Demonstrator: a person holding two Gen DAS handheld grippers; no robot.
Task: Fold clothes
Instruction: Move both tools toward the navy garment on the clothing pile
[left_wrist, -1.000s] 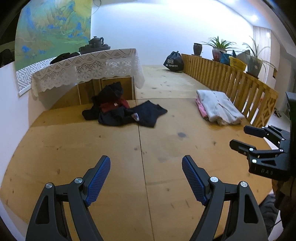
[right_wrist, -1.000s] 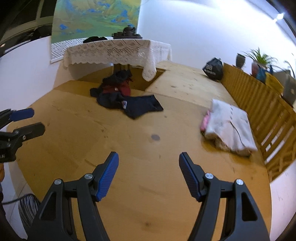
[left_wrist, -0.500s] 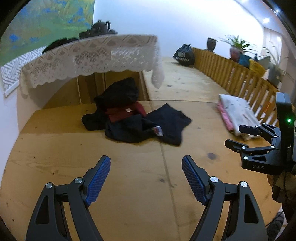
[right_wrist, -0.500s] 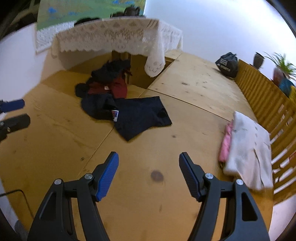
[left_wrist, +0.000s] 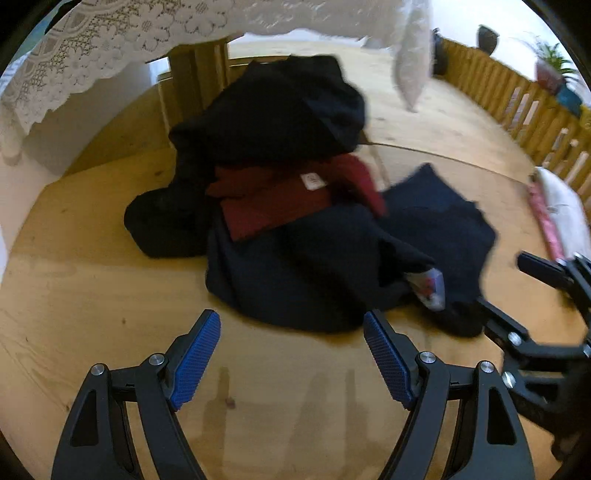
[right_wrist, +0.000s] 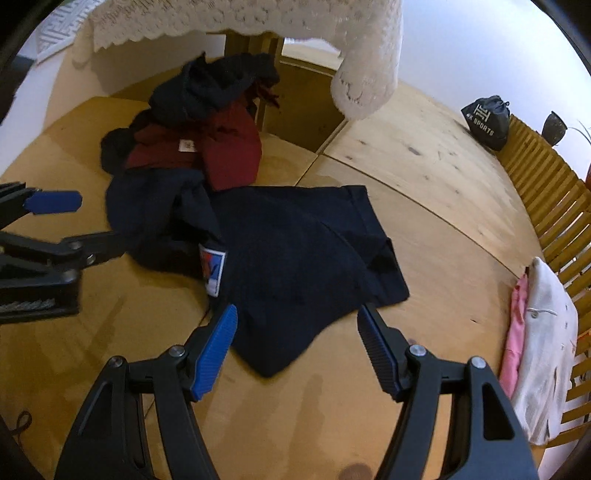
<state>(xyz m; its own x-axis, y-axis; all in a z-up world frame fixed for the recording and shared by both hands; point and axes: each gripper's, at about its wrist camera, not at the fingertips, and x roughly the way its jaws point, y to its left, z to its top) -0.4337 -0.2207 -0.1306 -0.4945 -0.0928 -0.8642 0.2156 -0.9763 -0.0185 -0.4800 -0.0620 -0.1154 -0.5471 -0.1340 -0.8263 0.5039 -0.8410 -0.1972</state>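
A heap of clothes lies on the wooden floor: a black garment (left_wrist: 273, 110) on top at the back, a dark red one (left_wrist: 273, 199) under it, and a navy T-shirt (right_wrist: 295, 251) spread toward me with a white, red and blue label (right_wrist: 212, 269). My left gripper (left_wrist: 291, 332) is open just short of the heap's near edge. My right gripper (right_wrist: 297, 321) is open too, its fingers straddling the navy shirt's near corner. Each gripper also shows in the other's view, the right gripper (left_wrist: 504, 282) and the left gripper (right_wrist: 94, 221), holding nothing.
A low table with a white lace cloth (right_wrist: 362, 55) overhangs just behind the heap. A folded white and pink stack (right_wrist: 543, 332) lies to the right by the wooden railing (right_wrist: 554, 192). A black bag (right_wrist: 484, 122) sits further back.
Both grippers have moved forward and down to the clothes heap, which now fills the views. Both stayed open the whole time.
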